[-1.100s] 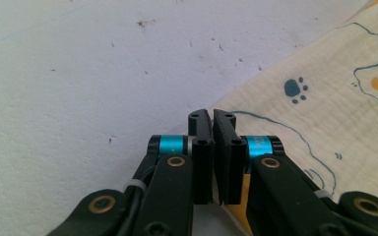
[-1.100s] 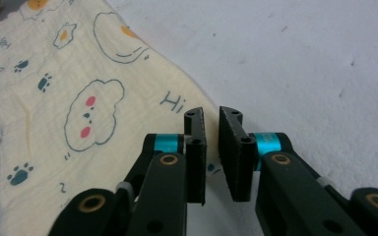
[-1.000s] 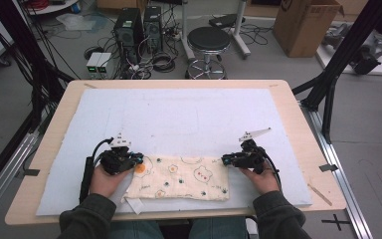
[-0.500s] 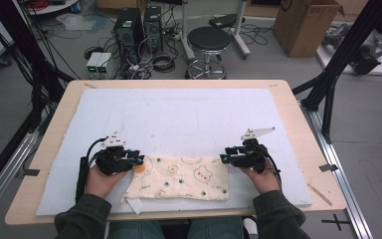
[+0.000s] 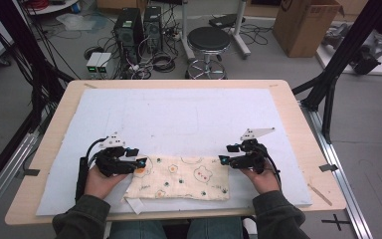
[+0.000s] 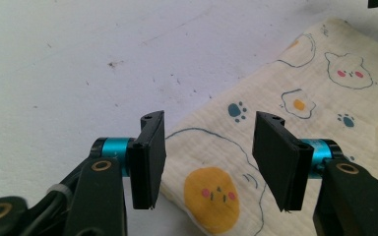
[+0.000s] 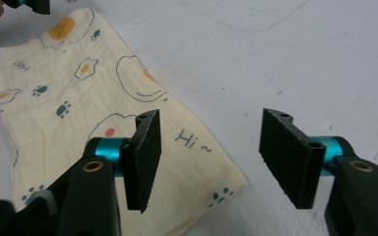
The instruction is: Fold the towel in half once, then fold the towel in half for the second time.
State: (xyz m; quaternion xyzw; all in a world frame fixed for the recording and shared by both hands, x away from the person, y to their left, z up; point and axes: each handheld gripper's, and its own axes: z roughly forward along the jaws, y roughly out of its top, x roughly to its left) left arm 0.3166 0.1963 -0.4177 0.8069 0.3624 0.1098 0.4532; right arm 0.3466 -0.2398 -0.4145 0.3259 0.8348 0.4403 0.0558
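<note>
cloth count: one, a cream muslin cloth (image 5: 181, 177) printed with fried eggs, paw prints and bear faces, lying flat as a folded strip on the near part of the white mat (image 5: 179, 114), between my two hands. two grippers. left gripper (image 5: 140, 162) sits at the cloth's left end; in the left gripper view its two black pads (image 6: 150, 157) stand spread over the cloth's corner and edge, nothing pinched, having just been opening. right gripper (image 5: 223, 159) sits at the cloth's right end; in the right gripper view its pads (image 7: 142, 155) are also spread with a clear gap, having just been opening, one pad over the "hi ~" corner of the cloth, the other over bare mat. one mat on one wooden table (image 5: 298, 124). behind the table i count one black stool (image 5: 208, 42), two pc towers (image 5: 139, 27), one cardboard box (image 5: 303, 25).
</note>
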